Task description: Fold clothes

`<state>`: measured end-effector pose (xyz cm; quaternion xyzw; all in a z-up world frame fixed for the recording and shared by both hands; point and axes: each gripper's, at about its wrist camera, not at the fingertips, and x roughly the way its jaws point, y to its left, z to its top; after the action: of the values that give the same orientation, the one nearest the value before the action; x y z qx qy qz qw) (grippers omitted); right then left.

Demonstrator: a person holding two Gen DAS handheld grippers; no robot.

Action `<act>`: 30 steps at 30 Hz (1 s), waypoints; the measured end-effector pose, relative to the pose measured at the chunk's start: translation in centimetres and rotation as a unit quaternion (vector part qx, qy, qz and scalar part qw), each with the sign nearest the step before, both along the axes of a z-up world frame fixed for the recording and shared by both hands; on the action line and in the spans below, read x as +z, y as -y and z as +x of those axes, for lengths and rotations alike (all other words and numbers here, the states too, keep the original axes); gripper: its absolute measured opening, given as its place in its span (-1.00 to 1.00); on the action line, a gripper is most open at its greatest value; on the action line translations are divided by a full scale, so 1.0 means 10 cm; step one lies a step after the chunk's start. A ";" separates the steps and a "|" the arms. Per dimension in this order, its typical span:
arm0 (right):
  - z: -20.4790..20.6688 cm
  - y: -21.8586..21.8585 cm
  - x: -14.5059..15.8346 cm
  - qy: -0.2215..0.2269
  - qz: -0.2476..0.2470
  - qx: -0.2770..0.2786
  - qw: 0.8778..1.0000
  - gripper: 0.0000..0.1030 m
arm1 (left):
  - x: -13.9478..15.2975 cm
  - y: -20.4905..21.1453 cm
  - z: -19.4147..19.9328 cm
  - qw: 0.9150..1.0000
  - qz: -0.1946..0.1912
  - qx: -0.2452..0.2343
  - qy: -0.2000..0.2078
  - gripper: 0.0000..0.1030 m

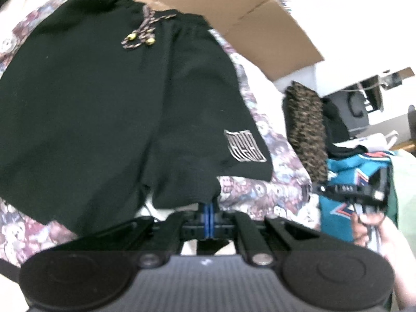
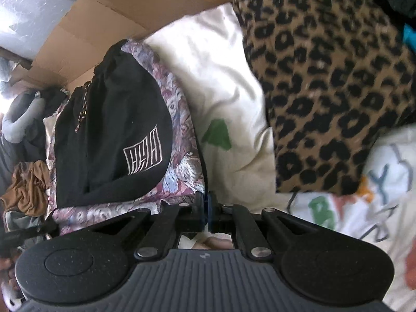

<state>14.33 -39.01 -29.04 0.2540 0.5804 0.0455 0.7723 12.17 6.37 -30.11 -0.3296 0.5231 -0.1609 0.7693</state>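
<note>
The black shorts (image 1: pixel 104 98) lie spread on a teddy-bear print fabric (image 1: pixel 273 182), waistband toward the far edge beside a cardboard box (image 1: pixel 234 7). A braided drawstring (image 1: pixel 145 31) with two yellowish beads rests just below the waistband, and a white outlined logo (image 1: pixel 244 145) sits near the hem of one leg.

The left gripper (image 1: pixel 209 205) is clenched, its blue-edged pads pressed together right at the hem of that leg. The black cloth appears caught between them, though the hem hides the tips, so the pinch itself is hard to confirm.

In the right wrist view the shorts (image 2: pixel 114 130) show only in part, squeezed toward the left and blurred. The right gripper (image 2: pixel 206 208) is clenched too, at the near corner of the printed fabric (image 2: pixel 182 171). I cannot tell whether it grasps that fabric or nothing, since the pads meet just where the cloth edge ends.

A leopard-print item (image 2: pixel 325 91) lies well right of the shorts on a cream sheet (image 2: pixel 228 83) with coloured lettering that is cut off and unreadable. A brown crumpled garment (image 2: pixel 28 184) sits at the left edge. In the left wrist view, a teal garment (image 1: pixel 345 179) lies to the right, partly hidden behind the other gripper's body and a hand (image 1: pixel 369 231).
</note>
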 end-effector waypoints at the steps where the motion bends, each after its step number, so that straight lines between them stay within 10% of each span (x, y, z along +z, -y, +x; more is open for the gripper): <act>1: 0.02 0.01 0.06 0.000 -0.007 0.008 1.000 -1.00 | 0.05 0.02 -0.02 1.000 0.000 -0.002 0.004 -0.97; 21: 0.30 0.05 0.84 -0.007 -0.080 0.085 0.993 -1.00 | 0.64 0.18 -0.19 0.999 0.028 0.007 0.018 -0.98; 30: 0.26 0.06 0.56 -0.065 -0.106 0.128 0.984 -1.00 | 0.09 0.44 -0.36 0.999 0.016 -0.003 -0.051 -0.98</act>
<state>16.94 -39.57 -23.43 0.0963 0.6583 0.0655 0.7437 8.62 1.99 -29.18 -0.3231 0.5652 -0.1377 0.7465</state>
